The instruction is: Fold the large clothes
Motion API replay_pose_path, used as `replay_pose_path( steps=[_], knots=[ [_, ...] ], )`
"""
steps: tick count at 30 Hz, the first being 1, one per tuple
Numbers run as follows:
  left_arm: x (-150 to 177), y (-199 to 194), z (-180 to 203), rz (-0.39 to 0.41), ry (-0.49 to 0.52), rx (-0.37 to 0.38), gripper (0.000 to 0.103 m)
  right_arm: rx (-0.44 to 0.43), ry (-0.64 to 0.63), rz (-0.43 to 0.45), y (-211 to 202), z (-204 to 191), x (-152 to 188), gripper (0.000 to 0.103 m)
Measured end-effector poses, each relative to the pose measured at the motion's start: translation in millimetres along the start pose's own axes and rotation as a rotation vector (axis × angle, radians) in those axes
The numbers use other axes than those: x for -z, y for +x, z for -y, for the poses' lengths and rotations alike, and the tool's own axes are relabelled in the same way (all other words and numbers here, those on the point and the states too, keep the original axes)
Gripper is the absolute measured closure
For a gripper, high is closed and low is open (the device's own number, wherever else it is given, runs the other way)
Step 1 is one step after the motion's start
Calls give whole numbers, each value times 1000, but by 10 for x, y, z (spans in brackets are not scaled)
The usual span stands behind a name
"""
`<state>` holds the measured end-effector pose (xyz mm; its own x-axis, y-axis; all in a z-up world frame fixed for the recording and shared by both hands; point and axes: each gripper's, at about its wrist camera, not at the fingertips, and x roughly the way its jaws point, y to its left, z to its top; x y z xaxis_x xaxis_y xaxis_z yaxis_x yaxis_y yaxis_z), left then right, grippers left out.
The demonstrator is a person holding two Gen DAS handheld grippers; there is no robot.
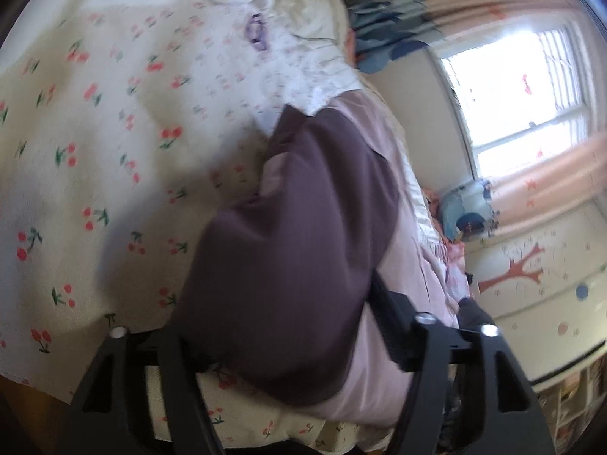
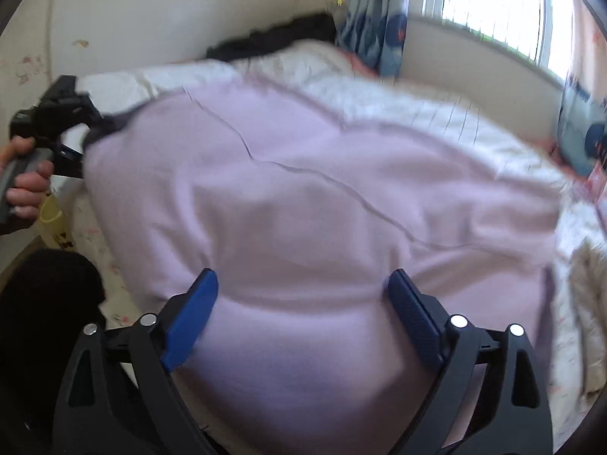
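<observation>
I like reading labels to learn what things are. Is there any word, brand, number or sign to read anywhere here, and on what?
None: no readable text shows in either view.
Lilac garment: no label or print visible.
Bed sheet: cherry pattern only, no words.
Wall: a tree picture and dots, no letters.
Curtains: blurred shapes, nothing legible.
Both tools: no markings visible.

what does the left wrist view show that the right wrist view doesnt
Only the left wrist view shows the dark purple sleeve and the cherry-print sheet. Only the right wrist view shows the left gripper from outside, a hand on its handle, and the right gripper with jaws open. Both show the lilac garment and the window.
</observation>
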<state>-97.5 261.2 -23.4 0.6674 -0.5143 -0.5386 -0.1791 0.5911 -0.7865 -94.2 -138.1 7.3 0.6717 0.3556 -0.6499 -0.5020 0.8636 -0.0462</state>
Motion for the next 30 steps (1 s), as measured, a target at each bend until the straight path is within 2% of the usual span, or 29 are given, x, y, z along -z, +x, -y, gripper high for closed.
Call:
replay_pose_path(
  steps=[4, 7, 8, 12, 15, 20, 22, 26, 30],
  knots=[
    [21, 34, 25, 20, -15, -18, 29, -8, 9, -3, 28, 26, 36, 14],
    [12, 70, 65, 32, -33, 5, 29, -9, 4, -6, 25, 15, 36, 13],
    [15, 60, 103, 40, -24, 16, 32, -9, 4, -4, 26, 15, 34, 13],
    [30, -49, 298, 62, 36, 63, 59, 7, 0, 8, 69, 0, 108, 13],
    [56, -179, 591, 69, 120, 128, 66, 19, -13, 15, 114, -20, 170, 13],
    [217, -291, 1276, 62, 275, 246, 68, 36, -23, 31, 148, -40, 248, 13],
    [317, -283, 1572, 47, 346, 271, 69, 38, -25, 38, 161, -34, 281, 13],
    [577, -164, 2133, 2, 502, 277, 69, 43, -26, 49, 169, -24, 318, 13],
    [788, 81, 2481, -70, 577, 288, 69, 50, -36, 58, 170, -32, 335, 13]
  ],
)
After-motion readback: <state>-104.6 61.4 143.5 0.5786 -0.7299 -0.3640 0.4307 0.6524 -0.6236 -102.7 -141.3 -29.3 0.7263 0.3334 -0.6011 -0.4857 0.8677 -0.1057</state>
